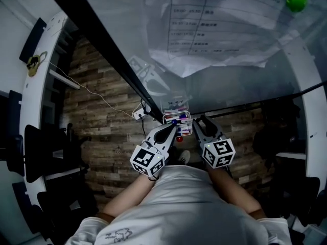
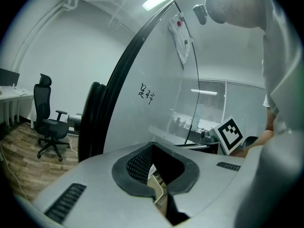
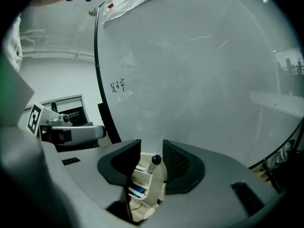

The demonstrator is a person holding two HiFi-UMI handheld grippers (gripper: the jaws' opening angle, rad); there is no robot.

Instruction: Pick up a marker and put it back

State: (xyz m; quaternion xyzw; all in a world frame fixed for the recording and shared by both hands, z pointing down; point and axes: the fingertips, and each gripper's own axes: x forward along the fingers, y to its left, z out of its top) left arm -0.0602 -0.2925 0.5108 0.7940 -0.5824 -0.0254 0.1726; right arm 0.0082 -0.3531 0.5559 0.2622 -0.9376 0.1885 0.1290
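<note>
Right tongs [image 3: 152, 149] wide open, nothing gripped. The black-capped marker [image 3: 155, 160] stands between the jaws, clear of both pads. Left tongs [image 2: 152, 148] closed at the tips and empty, parked just beside the right one. The marker sits upright in the white holder [image 3: 142, 178], which hangs at the foot of the whiteboard [image 3: 199, 70] with other pens in it.

Risks, as I judge them:
- The cap pokes above the holder rim, so a crooked pull-back could clip it and tip the marker out.
- Closing off-centre would shove it sideways.
- The left tongs are near enough to knock the holder.
</note>
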